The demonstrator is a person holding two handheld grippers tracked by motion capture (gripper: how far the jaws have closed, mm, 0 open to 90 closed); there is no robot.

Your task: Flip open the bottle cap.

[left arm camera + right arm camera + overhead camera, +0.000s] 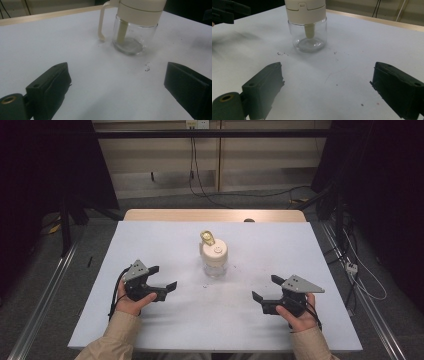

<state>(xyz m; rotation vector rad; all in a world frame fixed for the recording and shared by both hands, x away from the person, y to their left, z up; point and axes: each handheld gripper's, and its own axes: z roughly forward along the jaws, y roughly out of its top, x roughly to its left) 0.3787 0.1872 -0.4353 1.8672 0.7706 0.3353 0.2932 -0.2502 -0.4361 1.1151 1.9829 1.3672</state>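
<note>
A person's two hands are holding the left tongs [161,277] and the right tongs [265,288] low over the white counter [150,240], both spread wide and gripping nothing, each well apart from the glass jar [215,265] that is standing upright near the middle of the counter, a little toward its far edge. The jar is carrying a cream lid [214,251] with a gold-coloured piece [207,237] rising on its far side; in the left gripper view a cream handle [101,23] is curving down beside the clear wall, and a cream stem is hanging inside. A few dark specks [147,68] are lying on the counter just in front of the jar. The step in hand is looking like an approach from both sides, and doing it well likely means one pair of tongs closing squarely on the clear glass body below the lid to steady it, while the other is working the lid or the gold piece from above. The glass is probably slick, so a level, centred pinch is seeming wiser than a grab at the handle, which could tip the jar.
</note>
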